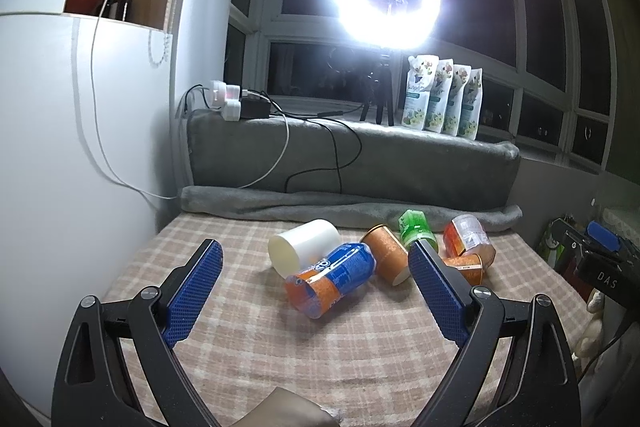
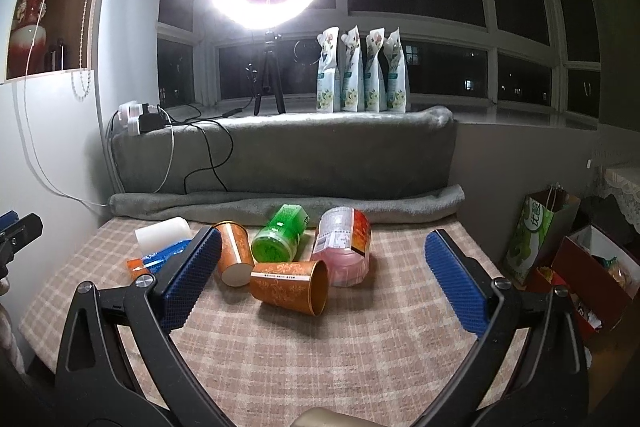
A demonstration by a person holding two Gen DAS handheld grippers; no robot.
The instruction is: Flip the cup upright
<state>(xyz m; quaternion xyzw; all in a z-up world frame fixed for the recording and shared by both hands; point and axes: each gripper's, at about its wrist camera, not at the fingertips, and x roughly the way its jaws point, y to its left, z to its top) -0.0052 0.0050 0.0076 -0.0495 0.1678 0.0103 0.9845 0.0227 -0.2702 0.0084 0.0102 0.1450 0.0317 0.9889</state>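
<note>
Both tools, left tool (image 1: 316, 263) and right tool (image 2: 323, 254), gape wide, holding nothing. Your nearest orange patterned metal cup (image 2: 289, 286) lies on its side on the checked table (image 2: 320, 347), touching the pink jar (image 2: 343, 251). It looks light, stiff and slick, so pinch it mid-body

Six cups (image 2: 290, 285) lying on sides, clustered mid-table.

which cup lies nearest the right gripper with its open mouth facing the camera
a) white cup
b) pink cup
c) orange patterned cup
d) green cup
c: in the right wrist view the orange patterned cup lies on its side in front of the pile, its open rim turned toward the open right gripper.
</note>
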